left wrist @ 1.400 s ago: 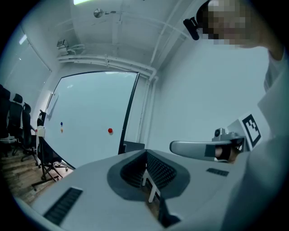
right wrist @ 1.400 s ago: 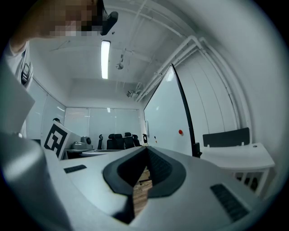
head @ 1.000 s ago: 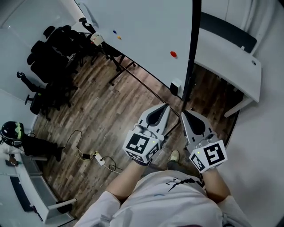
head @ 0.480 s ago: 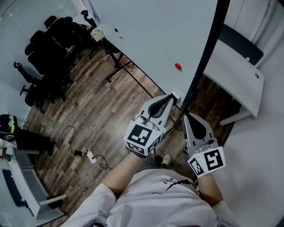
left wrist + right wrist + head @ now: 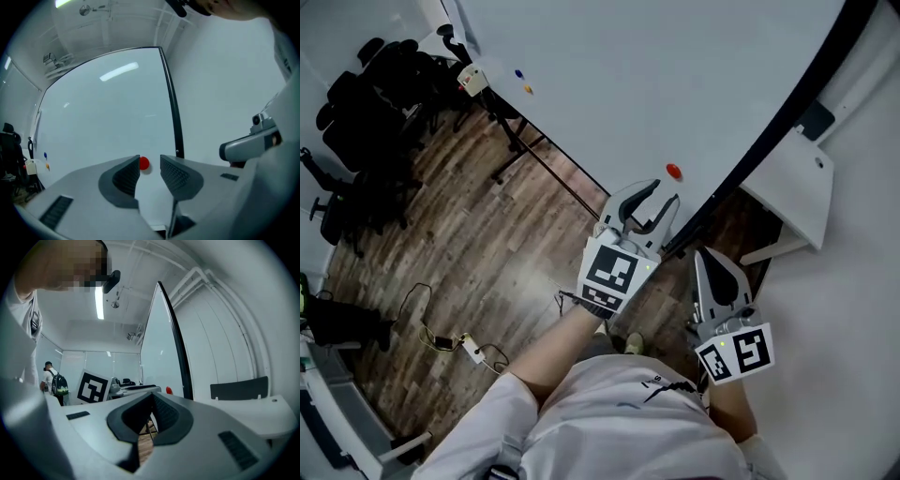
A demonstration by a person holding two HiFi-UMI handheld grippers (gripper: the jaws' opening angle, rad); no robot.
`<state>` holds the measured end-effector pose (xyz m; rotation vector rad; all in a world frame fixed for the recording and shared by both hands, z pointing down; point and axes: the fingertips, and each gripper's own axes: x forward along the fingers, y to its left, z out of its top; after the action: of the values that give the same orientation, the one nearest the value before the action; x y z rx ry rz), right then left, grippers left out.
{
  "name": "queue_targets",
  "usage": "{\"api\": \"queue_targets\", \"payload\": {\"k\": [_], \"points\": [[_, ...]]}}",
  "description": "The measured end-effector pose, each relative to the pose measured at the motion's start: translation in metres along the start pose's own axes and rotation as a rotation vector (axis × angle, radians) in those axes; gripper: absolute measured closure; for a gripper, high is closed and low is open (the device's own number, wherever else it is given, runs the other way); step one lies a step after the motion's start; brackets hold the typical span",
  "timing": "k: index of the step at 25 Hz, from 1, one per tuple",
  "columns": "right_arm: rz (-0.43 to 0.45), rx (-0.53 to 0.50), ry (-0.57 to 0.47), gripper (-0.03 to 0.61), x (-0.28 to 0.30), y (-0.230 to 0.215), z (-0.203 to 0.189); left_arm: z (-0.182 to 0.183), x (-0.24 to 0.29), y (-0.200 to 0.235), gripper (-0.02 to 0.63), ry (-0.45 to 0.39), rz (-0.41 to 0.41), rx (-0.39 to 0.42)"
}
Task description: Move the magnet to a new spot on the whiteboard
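Observation:
A small red magnet [image 5: 673,172] sticks low on the whiteboard [image 5: 656,75], close to its black right edge. My left gripper [image 5: 649,204] points at it from just below. Its jaws are opening and nothing is gripped. In the left gripper view the red magnet [image 5: 144,163] shows in the gap of the left gripper [image 5: 150,162], still ahead of the pads and apart from them. My right gripper [image 5: 704,256] hangs lower, to the right, shut and empty. From the right gripper [image 5: 152,398] the red magnet [image 5: 168,390] appears beside the board's frame.
A blue magnet [image 5: 519,73] and a yellow magnet [image 5: 529,90] sit far left on the board. The board's black frame [image 5: 787,122] runs diagonally, with a white table [image 5: 792,183] beyond it. Black chairs [image 5: 370,84] stand left. Cables and a power strip [image 5: 469,347] lie on the wood floor.
My left gripper has risen toward the red magnet and its jaws have gone from shut to apart. The right gripper has stayed low and shut.

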<state>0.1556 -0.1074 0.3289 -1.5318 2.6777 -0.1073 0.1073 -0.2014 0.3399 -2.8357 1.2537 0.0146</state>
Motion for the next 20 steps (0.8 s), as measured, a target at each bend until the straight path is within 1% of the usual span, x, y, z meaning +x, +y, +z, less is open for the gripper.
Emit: {"api": "queue_targets", "payload": {"k": [4, 9, 15, 20], "points": [[-0.024, -0.003, 0.006, 0.566, 0.008, -0.002, -0.001, -0.002, 0.018, 0.011, 0.479, 0.007, -0.005, 0.028], [-0.063, 0.001, 0.019, 0.566, 0.013, -0.009, -0.004, -0.009, 0.035, 0.013, 0.453, 0.026, -0.025, 0.043], [-0.093, 0.006, 0.023, 0.566, 0.015, -0.017, -0.006, -0.015, 0.045, 0.011, 0.449, 0.031, -0.049, 0.042], [-0.094, 0.01, 0.027, 0.566, 0.016, -0.022, -0.008, -0.015, 0.045, 0.011, 0.451, 0.02, -0.043, 0.025]]}}
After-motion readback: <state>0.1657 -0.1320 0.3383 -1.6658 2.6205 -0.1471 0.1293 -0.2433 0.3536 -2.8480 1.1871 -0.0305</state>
